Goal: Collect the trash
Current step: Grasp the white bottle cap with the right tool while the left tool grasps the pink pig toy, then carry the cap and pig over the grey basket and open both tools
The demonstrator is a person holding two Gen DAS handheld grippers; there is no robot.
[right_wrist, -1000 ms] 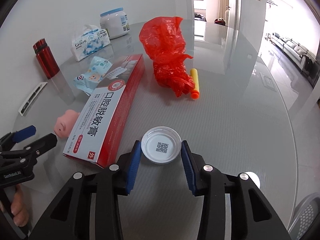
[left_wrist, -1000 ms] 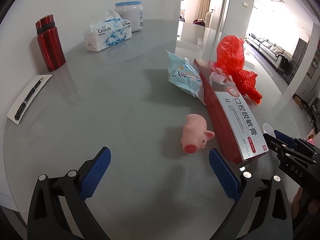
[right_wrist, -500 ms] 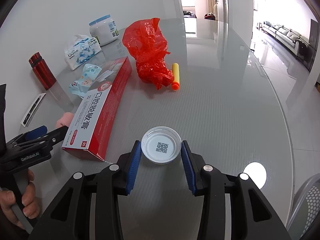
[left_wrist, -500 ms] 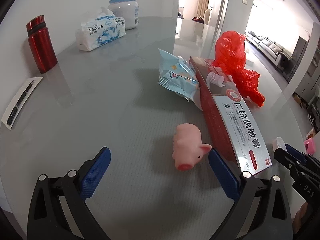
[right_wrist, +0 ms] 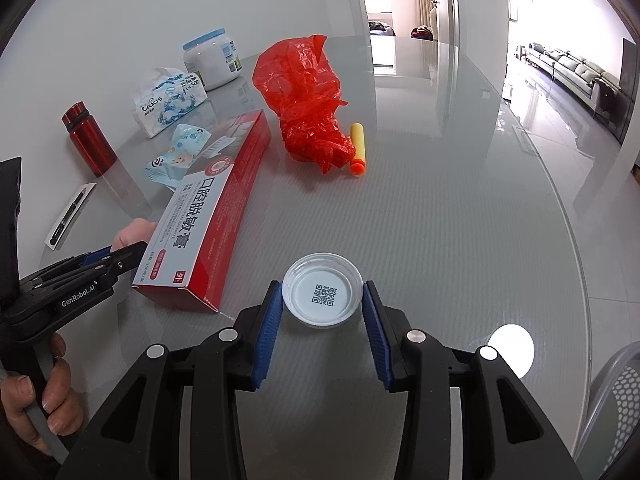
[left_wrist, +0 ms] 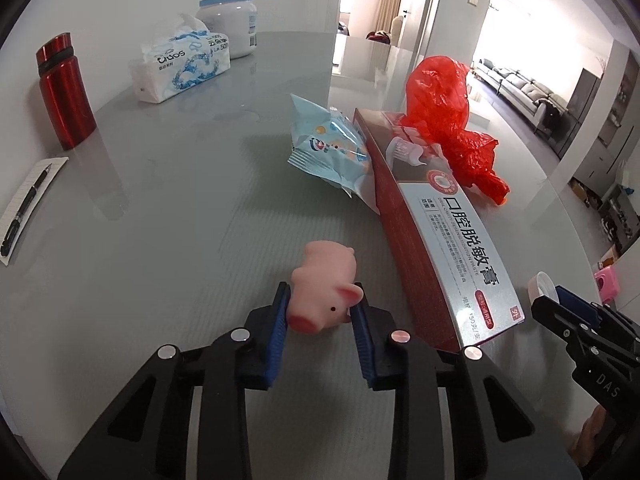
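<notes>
While my left claw [left_wrist: 320, 312], whose jaws have just been closing, pinches the pink pig toy [left_wrist: 325, 289] on the tabletop [left_wrist: 168, 216] just left of the red toothpaste box [left_wrist: 436, 236], my right claw [right_wrist: 323, 307] grips the white lid [right_wrist: 323, 295] just right of that box.

White wall [right_wrist: 100, 20], sunlit living room, grey sofa [right_wrist: 576, 70].
</notes>
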